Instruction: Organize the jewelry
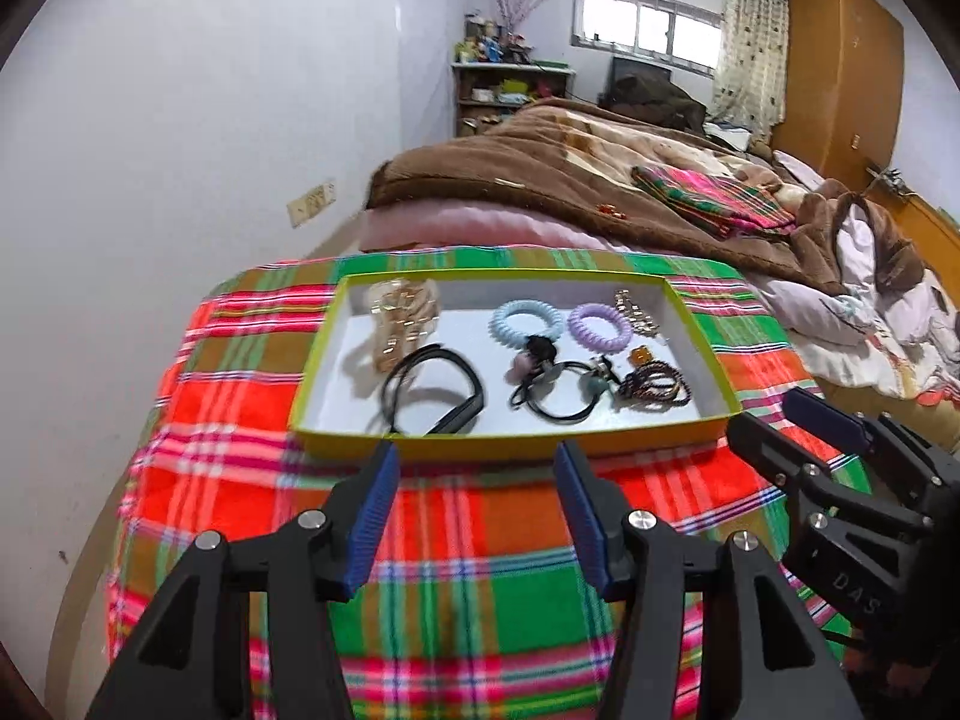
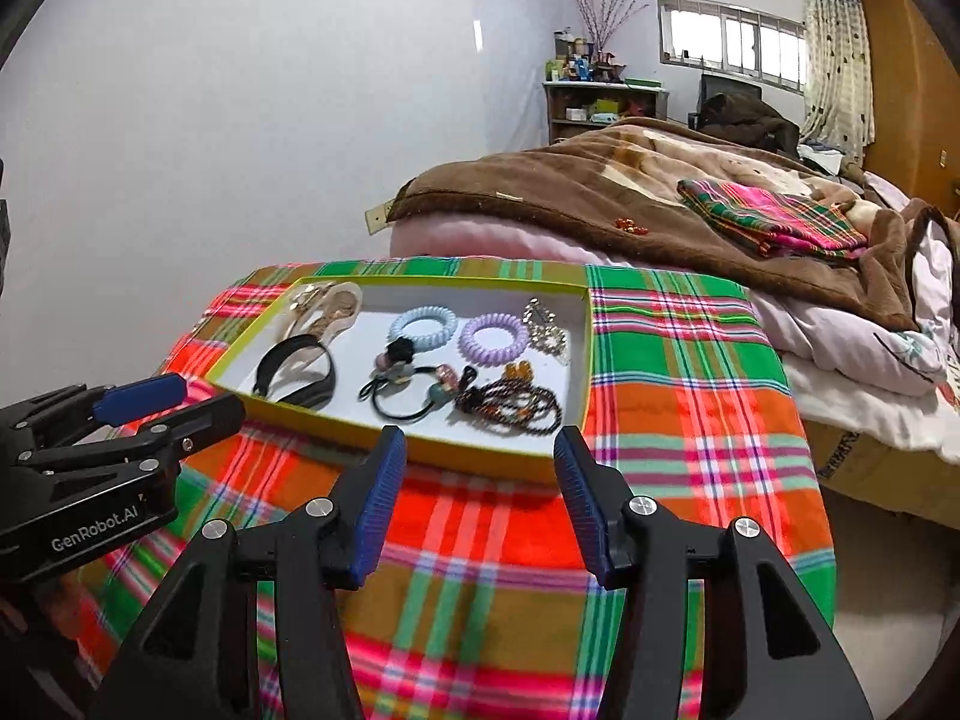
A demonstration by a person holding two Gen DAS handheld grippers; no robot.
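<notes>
Left wrist view shows the jewelry tray (image 1: 336,354), a shallow yellow-green box with a white floor, resting on the plaid-covered worktop (image 1: 240,420). Inside lie gold pieces (image 1: 403,318) at far left, a black headband (image 1: 438,390) near the front, a blue coil tie (image 1: 528,324) just beside a purple coil tie (image 1: 600,327), black elastics (image 1: 558,390) and dark beaded bands (image 1: 654,387) at right. The left claw (image 1: 477,510) hovers just short of the tray's near rim, jaws wide apart, holding nothing. The right claw (image 2: 477,510) does the same, spread and empty. Behind the worktop is a bed with a brown blanket (image 1: 540,180)
</notes>
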